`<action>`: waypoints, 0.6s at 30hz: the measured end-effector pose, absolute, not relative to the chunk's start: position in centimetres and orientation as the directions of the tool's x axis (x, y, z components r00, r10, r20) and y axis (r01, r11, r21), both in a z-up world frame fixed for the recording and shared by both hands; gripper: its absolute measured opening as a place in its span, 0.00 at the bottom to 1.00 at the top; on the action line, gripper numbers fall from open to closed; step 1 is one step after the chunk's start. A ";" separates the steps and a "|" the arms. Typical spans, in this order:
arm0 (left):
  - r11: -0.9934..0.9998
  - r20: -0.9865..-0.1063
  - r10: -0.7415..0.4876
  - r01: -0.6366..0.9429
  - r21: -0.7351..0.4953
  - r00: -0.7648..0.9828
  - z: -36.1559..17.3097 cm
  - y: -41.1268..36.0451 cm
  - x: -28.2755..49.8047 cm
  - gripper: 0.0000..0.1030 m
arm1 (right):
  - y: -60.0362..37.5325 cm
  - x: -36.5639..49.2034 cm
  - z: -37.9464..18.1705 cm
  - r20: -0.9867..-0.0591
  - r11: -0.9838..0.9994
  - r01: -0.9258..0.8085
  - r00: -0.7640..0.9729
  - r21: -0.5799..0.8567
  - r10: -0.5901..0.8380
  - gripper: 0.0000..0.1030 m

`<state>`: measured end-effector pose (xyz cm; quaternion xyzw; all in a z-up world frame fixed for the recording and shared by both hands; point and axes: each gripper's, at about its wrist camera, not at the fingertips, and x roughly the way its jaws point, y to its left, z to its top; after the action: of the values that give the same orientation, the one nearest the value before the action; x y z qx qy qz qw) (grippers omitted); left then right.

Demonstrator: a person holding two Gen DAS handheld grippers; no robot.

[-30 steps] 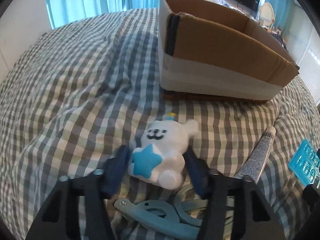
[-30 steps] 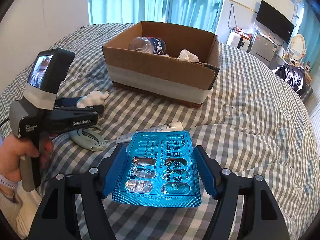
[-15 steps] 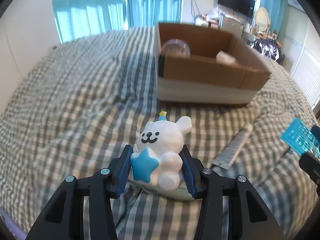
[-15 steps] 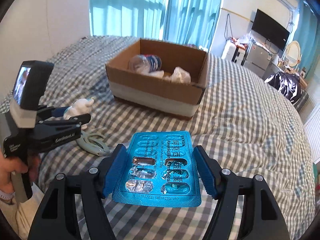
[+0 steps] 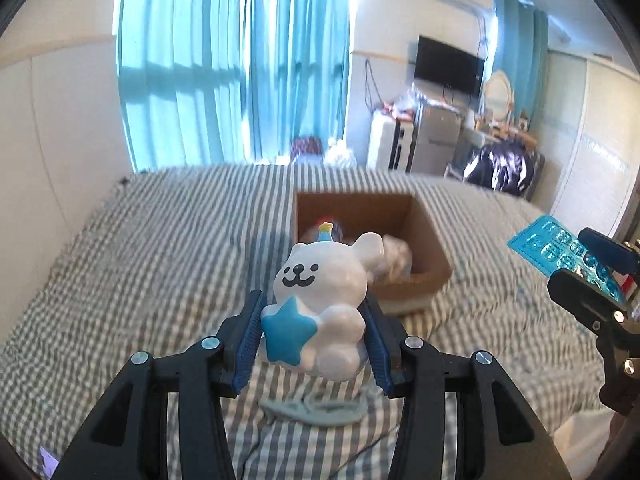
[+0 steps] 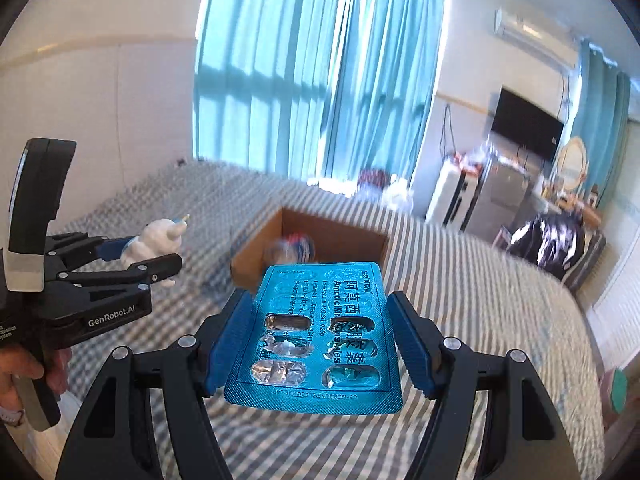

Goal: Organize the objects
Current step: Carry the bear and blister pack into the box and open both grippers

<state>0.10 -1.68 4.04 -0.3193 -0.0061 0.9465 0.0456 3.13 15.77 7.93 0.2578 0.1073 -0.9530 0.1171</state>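
1. Above the bed, the left gripper (image 5: pixel 314 334) pinches a white bear figurine (image 5: pixel 324 300); only its view shows pale blue scissors (image 5: pixel 316 408) on the checked bedspread (image 5: pixel 132 280).
2. The right gripper (image 6: pixel 318 340) clamps a blue pill blister pack (image 6: pixel 320 336).
3. Farther off, the cardboard box (image 5: pixel 430 248) holds items.
4. Beyond hang teal curtains (image 6: pixel 320 80).

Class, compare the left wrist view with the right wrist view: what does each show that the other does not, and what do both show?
Left wrist only: the pale blue plastic clip lying on the checked bedcover.

Right wrist only: a hand gripping the left gripper's handle.

Both: the white bear figurine with a blue star clamped in the left gripper, the blue foil blister pack clamped in the right gripper, and the open brown cardboard box.
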 end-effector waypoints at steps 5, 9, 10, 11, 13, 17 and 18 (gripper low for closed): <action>-0.996 -0.554 0.081 -0.092 -0.007 -0.829 7.7 -0.8 -2.4 0.47 | 15.9 1.1 11.8 -0.453 -0.945 0.300 -0.866 -0.128 -0.214 0.67; -0.997 -0.534 0.062 -0.082 0.014 -0.843 8.8 0.4 -5.4 0.47 | 15.3 -2.0 13.5 -0.424 -0.940 0.316 -0.875 -0.131 -0.235 0.67; -0.997 -0.533 0.060 -0.081 0.017 -0.844 8.9 0.7 -6.6 0.47 | 15.3 -2.9 13.7 -0.420 -0.939 0.319 -0.875 -0.128 -0.240 0.67; -0.997 -0.533 0.058 -0.080 0.019 -0.844 8.8 0.8 -7.4 0.47 | 15.2 -4.0 13.9 -0.415 -0.939 0.320 -0.877 -0.126 -0.243 0.67; -0.997 -0.538 0.055 -0.078 0.021 -0.841 8.6 1.5 -9.2 0.47 | 15.3 -6.3 14.1 -0.410 -0.940 0.321 -0.877 -0.112 -0.250 0.67; -0.996 -0.557 0.057 -0.087 0.027 -0.828 7.1 2.8 -13.5 0.47 | 15.6 -10.8 13.7 -0.415 -0.941 0.324 -0.872 -0.094 -0.259 0.67; -0.995 -0.563 0.058 -0.091 0.030 -0.824 6.6 3.1 -14.4 0.47 | 15.6 -12.1 13.3 -0.420 -0.942 0.323 -0.870 -0.092 -0.258 0.67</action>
<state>-14.38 3.11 6.60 -0.2939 0.0275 0.9546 0.0390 -12.05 15.61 13.30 0.2053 0.0798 -0.9637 0.1508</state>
